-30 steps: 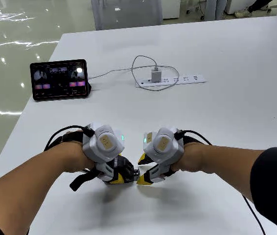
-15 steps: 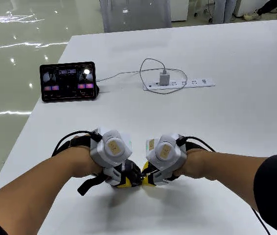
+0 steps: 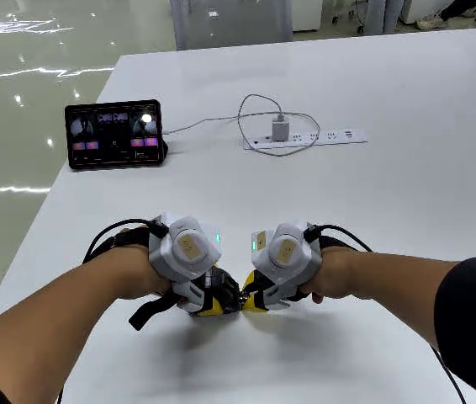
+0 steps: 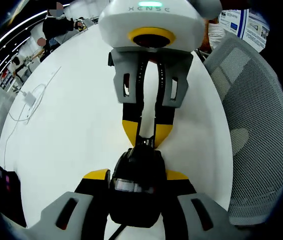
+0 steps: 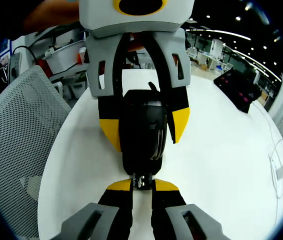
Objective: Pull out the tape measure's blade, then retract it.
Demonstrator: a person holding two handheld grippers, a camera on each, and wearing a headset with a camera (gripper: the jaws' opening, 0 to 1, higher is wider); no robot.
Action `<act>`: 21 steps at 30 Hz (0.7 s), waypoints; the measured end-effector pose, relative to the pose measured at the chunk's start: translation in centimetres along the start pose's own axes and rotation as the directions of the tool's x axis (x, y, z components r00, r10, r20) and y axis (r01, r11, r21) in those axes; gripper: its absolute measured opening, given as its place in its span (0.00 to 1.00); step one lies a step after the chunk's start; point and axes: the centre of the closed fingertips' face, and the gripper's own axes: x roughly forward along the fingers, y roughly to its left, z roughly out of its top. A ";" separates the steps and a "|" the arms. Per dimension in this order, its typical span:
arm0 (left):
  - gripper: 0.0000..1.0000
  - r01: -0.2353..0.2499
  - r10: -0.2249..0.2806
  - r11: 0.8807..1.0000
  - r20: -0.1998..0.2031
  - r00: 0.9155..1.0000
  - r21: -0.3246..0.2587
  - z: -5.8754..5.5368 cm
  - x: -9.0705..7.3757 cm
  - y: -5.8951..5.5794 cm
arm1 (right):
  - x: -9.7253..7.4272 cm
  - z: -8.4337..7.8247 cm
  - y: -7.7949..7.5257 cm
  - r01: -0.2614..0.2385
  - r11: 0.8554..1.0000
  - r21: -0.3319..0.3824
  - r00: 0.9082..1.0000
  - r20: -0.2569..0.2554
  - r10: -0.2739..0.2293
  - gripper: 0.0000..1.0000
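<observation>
Right gripper view shows the black, ribbed tape measure low over the white counter, its case clamped in the left hand-held gripper's yellow-tipped jaws, while the right hand-held gripper pinches the blade's metal hook, the blade barely drawn.

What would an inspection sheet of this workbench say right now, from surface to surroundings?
Surface: white table, smooth, no marks seen.
Job's things: black tape measure, held just above the table; blade looks drawn in, with its blade tip at the case mouth.
Clutter: tablet, screen lit, far left.
Grippers: left hand-held gripper shut on the tape measure; right hand-held gripper shut on the blade tip, facing it.
Cables: white cable loops from a charger in the power strip toward the tablet.
Surroundings: glossy floor; mesh chair.
</observation>
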 end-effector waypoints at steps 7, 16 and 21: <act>0.35 -0.003 0.003 1.000 0.004 1.000 -0.008 0.0 0.0 0.1 | -1.0 -1.4 -0.1 -0.005 1.000 0.013 1.000 -0.017 0.005 0.10; 0.35 -0.005 0.006 1.000 0.007 1.000 -0.017 0.0 0.0 0.1 | -1.8 -2.4 -0.2 -0.005 0.999 0.031 0.999 -0.036 0.006 0.10; 0.35 -0.006 0.007 1.000 0.009 1.000 -0.020 0.0 0.0 0.1 | -2.0 -2.8 -0.1 -0.005 0.999 0.036 0.999 -0.040 0.007 0.10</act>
